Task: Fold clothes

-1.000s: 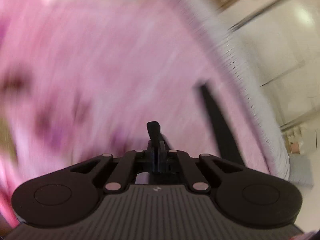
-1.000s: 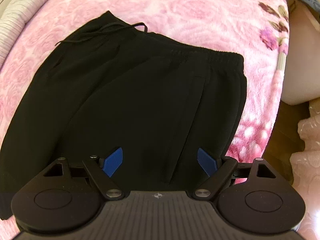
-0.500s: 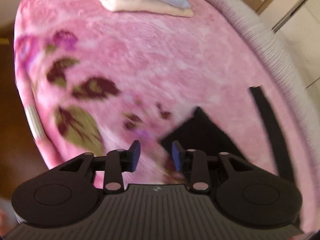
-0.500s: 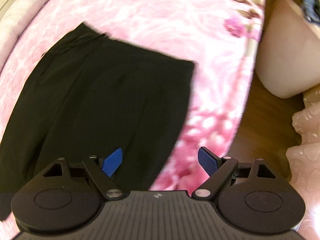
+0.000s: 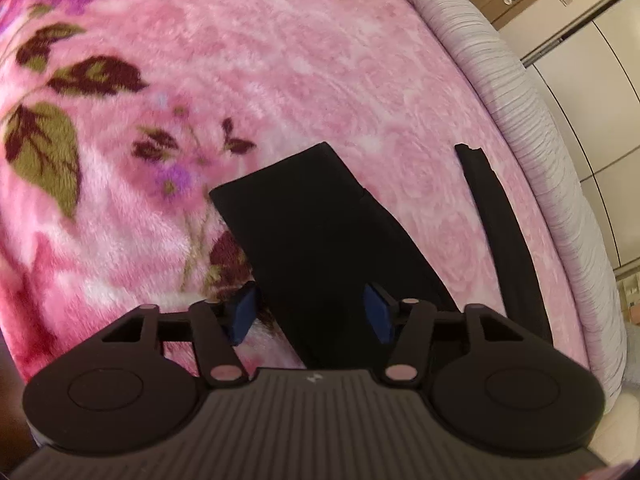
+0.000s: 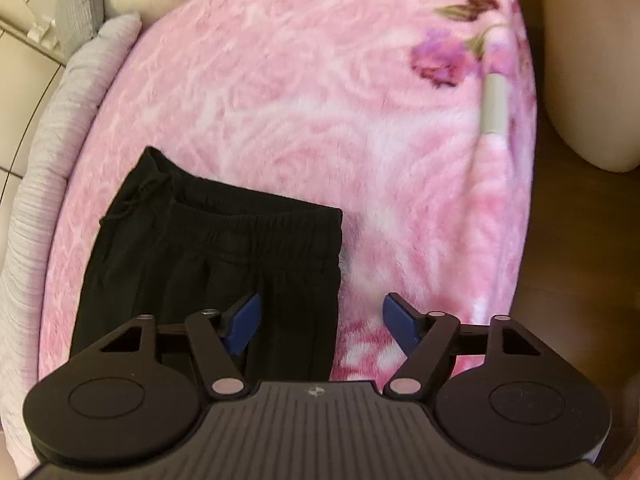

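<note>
Bed: plush pink floral blanket [image 5: 320, 80] is covering it.
Trousers: black trousers [image 6: 224, 256], elastic-waisted, are lying flat on it.
Left tongs [image 5: 310, 312]: hovering spread, released.
Right tongs [image 6: 320, 322]: gaping, released.

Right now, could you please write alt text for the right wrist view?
Black pants, waistband farthest from the camera, lie flat on a pink floral blanket. The open right tongs hover over the garment's right edge, gripping nothing.

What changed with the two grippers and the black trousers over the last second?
The left gripper, shut a second ago, has opened and swung over the trouser leg. The right gripper drew back toward the waistband. It stayed open; the trousers stayed flat on the pink blanket.
</note>
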`<state>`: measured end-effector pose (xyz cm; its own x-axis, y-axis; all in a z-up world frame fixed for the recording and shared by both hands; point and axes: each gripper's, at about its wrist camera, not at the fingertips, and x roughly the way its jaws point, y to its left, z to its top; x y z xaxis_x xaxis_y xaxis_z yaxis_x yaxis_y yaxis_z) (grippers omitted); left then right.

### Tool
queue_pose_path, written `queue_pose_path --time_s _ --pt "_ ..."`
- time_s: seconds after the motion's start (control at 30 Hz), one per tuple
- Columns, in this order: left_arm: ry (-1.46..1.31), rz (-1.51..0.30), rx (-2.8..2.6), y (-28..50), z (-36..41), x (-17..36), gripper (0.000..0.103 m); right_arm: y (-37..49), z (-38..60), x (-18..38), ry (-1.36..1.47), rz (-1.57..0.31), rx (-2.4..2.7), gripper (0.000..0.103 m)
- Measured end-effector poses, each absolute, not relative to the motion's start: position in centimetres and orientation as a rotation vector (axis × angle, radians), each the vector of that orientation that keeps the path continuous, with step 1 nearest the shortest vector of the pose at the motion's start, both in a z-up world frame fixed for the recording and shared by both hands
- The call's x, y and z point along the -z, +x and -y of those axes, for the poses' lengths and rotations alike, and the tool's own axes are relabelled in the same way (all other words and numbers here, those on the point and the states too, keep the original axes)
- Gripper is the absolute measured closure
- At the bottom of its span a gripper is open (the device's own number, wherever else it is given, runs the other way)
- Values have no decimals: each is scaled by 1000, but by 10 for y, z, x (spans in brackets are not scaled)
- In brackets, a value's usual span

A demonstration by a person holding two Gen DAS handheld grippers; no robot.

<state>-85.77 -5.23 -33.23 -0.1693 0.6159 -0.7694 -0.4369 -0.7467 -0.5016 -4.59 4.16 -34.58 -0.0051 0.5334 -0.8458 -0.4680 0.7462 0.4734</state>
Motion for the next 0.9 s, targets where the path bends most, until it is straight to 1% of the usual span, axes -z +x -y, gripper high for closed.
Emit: queue_pose_path --time_s 0.03,0.07,0.1,0.13,0.17,0.2,0.3,0.4,0.5,0.57,0.6,0.67,0.7,0.73,0.77,0.8,0.83,0.87,0.9 --pt "-1392 193 -1977 -859 53 332 64 -45 -45 348 50 -1357 -807 31" --pt "-1373 173 -1982 -860 53 332 76 -44 -47 349 33 -1346 -825 31" --pt "-1354 153 -1986 -860 53 332 93 -44 -50 350 8 -1336 -835 40" --pt "-1335 133 -1989 -861 54 331 101 -45 -54 350 -21 -1320 -837 50" --pt "-1302 104 -1991 -861 53 329 101 -44 -56 348 -62 -1304 -842 82" --pt "-1233 56 -1985 -859 52 322 102 -42 -57 345 -76 -1299 -872 97" --pt "-1103 -11 -1963 -851 54 302 102 -38 -59 330 -116 -1276 -950 100" --pt "-1060 -23 -1982 -844 69 289 102 -32 -54 311 -125 -1263 -984 102" --pt "-1088 -173 -2011 -834 78 305 100 -25 -46 305 -138 -1270 -984 103" --pt "-1105 -298 -2027 -826 78 321 94 -23 -43 311 -163 -1276 -971 103" --pt "-1104 -352 -2036 -822 78 326 93 -23 -42 318 -175 -1289 -949 98" --pt "-1075 -407 -2066 -814 75 321 89 -21 -43 332 -222 -1332 -891 84" --pt "-1089 -433 -2086 -812 75 317 85 -20 -42 332 -240 -1331 -877 70" --pt "-1109 -474 -2105 -809 75 311 83 -20 -40 331 -259 -1327 -864 62" --pt "-1130 -516 -2123 -806 75 306 77 -20 -37 325 -285 -1289 -858 49" --pt "-1150 -558 -2140 -803 75 300 74 -20 -34 319 -339 -1262 -837 48" --pt "-1178 -596 -2132 -798 75 294 74 -20 -31 314 -392 -1237 -816 48" --pt "-1223 -623 -2064 -788 73 287 72 -17 -27 308 -435 -1243 -802 48" --pt "-1261 -650 -1987 -776 71 280 69 -16 -20 302 -428 -1260 -820 48"
